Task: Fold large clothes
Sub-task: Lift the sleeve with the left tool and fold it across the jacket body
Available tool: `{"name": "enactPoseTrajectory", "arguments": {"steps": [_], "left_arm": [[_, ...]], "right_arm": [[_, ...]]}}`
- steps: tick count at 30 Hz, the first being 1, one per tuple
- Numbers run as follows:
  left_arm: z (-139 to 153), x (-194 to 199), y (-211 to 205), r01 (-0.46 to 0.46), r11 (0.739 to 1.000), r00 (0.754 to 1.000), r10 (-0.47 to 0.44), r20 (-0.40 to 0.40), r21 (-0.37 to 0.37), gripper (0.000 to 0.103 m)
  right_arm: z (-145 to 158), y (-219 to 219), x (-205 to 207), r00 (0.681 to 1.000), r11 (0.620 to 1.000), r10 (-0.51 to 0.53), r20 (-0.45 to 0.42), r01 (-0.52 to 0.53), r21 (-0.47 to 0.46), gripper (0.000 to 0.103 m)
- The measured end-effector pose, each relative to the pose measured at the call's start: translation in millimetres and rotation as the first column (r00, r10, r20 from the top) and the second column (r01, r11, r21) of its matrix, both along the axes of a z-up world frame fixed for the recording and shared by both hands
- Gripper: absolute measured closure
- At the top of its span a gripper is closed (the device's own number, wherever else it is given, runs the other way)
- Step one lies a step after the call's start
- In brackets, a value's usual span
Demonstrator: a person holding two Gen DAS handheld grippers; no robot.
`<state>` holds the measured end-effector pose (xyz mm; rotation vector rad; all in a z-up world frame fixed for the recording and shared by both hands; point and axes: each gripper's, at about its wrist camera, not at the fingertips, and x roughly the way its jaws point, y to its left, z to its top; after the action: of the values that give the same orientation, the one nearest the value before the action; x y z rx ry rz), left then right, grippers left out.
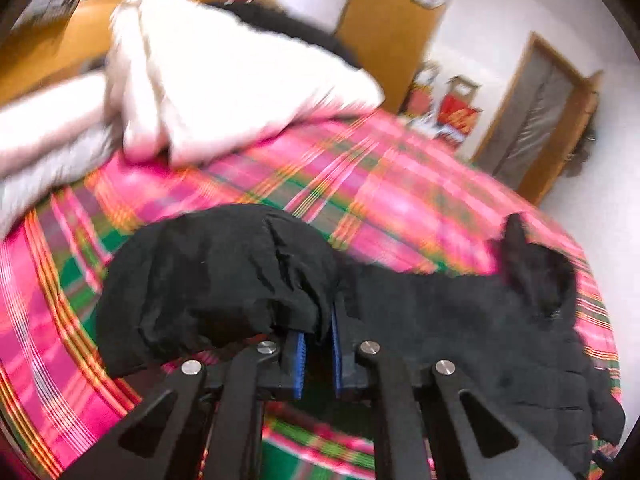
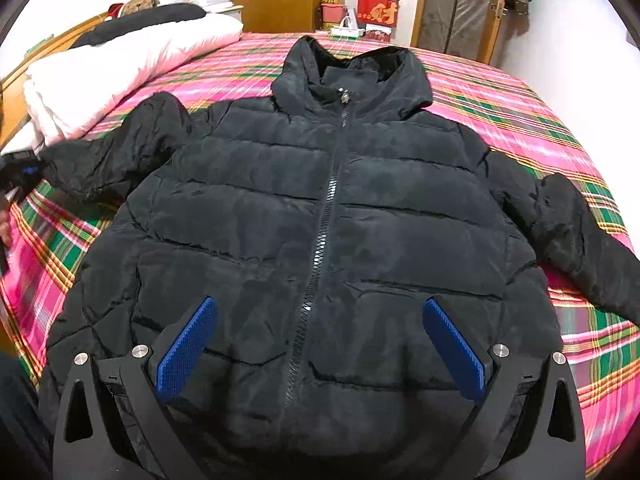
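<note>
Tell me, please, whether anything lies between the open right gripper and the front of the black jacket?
Nothing visible does. The right gripper hangs open directly over the jacket, with only its zipped front below; the white duvet lies off to the side.

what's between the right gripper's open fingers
In the right wrist view, the right gripper is open over the black jacket; its closed zipper runs between the fingers.

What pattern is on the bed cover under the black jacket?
The bed cover is a pink plaid with green, orange and white stripes, clearest in the right wrist view.
</note>
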<state>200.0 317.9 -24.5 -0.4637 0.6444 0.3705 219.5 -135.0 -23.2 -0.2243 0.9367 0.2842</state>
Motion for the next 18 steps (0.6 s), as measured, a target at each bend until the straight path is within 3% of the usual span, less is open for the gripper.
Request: {"name": "enactPoseTrajectory", "arguments": {"steps": [5,10,14,18], "left_arm": [[79.5,10.1,-46.6,0.118,0.991,0.986,-0.125,0.109,0.067,0.093],[132.2,30.9,-114.4,0.261,0.961,0.945,-0.275,0.18,0.094,0.093],[145.8,57.3,-185.1,0.399,0.911,0.892,-0.412,0.185,0.106,0.093],[124.8,86.4,-260.0,0.536,0.839,0.828,-0.545,0.133,0.097,0.093]], "right_arm": [[10.2,-26.5,-7.1,0.999,0.999,-0.026,0.022,0.025,0.034,0.001],[15.2,-59.7,-10.1,0.997,0.996,-0.069,0.036,0.067,0.065,0.001],[14.0,-87.9,-10.0,0.993,0.99,-0.113,0.037,0.109,0.09,0.001],[8.9,-117.9,-8.0,0.986,0.98,-0.167,0.028,0.163,0.116,0.001]]}}
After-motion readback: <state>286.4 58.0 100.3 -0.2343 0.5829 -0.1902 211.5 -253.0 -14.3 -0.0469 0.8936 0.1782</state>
